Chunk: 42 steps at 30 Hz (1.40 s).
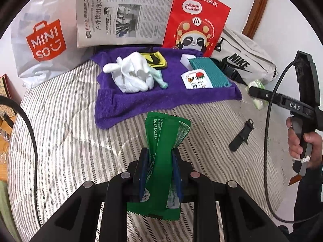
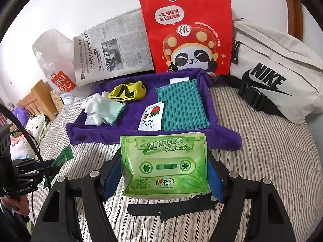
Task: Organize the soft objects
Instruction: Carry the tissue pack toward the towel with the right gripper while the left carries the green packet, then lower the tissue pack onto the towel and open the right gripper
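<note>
Glossy plastic tissue pack (image 2: 164, 164), fuzzy purple towel (image 2: 129, 125) (terry cloth)

Both grippers (image 1: 160, 161) (image 2: 163, 173) were black with blue pads (image 1: 143, 169), grey round screws, black cables; one hand (image 1: 302, 147) bare, sleeve possibly dark.

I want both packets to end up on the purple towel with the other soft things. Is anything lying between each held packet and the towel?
Nothing visible does. Bare striped bedding separates the dark green packet in the left gripper from the purple towel. The light green tissue pack in the right gripper already reaches the towel's near edge.
</note>
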Each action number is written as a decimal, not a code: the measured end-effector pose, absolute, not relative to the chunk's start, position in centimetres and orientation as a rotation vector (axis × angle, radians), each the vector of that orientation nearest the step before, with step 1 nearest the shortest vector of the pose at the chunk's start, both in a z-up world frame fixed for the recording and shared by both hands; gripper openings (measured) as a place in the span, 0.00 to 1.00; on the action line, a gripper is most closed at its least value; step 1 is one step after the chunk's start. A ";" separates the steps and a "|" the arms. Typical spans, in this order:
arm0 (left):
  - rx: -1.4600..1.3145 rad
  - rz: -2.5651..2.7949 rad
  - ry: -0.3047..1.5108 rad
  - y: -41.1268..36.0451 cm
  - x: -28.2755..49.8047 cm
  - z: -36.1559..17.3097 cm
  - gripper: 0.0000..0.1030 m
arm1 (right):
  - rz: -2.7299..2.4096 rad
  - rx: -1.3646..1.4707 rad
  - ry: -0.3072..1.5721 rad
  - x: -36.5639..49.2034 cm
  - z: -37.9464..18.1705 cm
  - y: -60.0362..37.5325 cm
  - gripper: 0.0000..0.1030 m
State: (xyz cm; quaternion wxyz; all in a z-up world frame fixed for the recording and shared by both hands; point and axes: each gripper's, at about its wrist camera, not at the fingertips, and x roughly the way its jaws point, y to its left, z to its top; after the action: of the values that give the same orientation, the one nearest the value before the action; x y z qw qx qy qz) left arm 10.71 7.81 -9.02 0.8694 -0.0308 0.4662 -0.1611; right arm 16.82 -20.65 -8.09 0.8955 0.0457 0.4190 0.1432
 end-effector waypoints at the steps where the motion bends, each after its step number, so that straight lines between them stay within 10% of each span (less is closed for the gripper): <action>1: -0.066 -0.338 0.972 7.7 10.9 -8.9 0.21 | 0.302 0.094 0.866 17.0 -7.9 -20.6 0.71; 42: -0.112 -0.284 0.923 12.4 18.2 -6.9 0.21 | 0.290 -0.104 1.024 40.4 -12.3 -9.7 0.71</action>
State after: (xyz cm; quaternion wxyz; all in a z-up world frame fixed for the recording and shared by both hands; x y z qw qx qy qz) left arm 18.23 12.39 -6.86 0.8842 -0.0537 0.4436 -0.1363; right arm 40.35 -9.69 -12.30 0.8604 -0.0495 0.4880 0.1382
